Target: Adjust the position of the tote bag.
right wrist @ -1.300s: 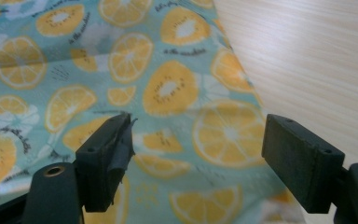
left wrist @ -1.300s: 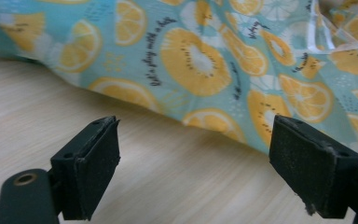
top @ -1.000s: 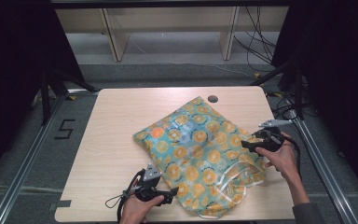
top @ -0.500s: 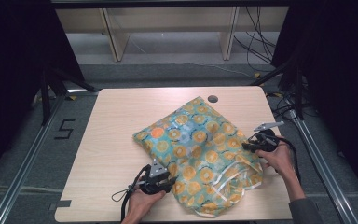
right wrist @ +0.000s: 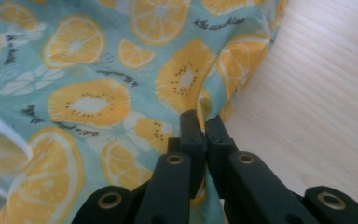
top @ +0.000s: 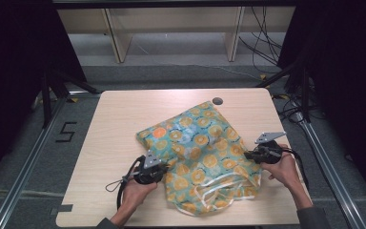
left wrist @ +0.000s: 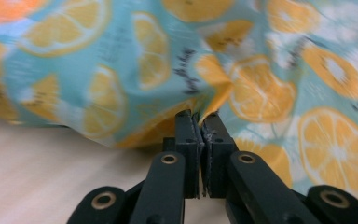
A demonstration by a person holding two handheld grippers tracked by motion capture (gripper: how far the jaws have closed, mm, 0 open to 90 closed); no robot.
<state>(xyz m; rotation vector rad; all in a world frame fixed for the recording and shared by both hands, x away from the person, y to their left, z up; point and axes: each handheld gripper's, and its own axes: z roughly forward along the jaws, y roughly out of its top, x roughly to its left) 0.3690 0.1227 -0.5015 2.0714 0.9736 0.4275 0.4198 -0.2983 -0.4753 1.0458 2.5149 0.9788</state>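
Jaws on both grippers have just been closing and now pinch cloth: the left gripper [top: 164,170] has come in from the table's front-left to clamp the near-left edge of the citrus-print bag [top: 205,157], the right gripper [top: 249,155] has gone from open to clamped on its right edge, and the bag sits where it was. Bag lies crumpled on the light wood table [top: 119,124], right of centre, its white-trimmed mouth toward the front edge. Bare tabletop at left and back, grommet hole [top: 217,101] just behind the bag, grey floor and shelving beyond.
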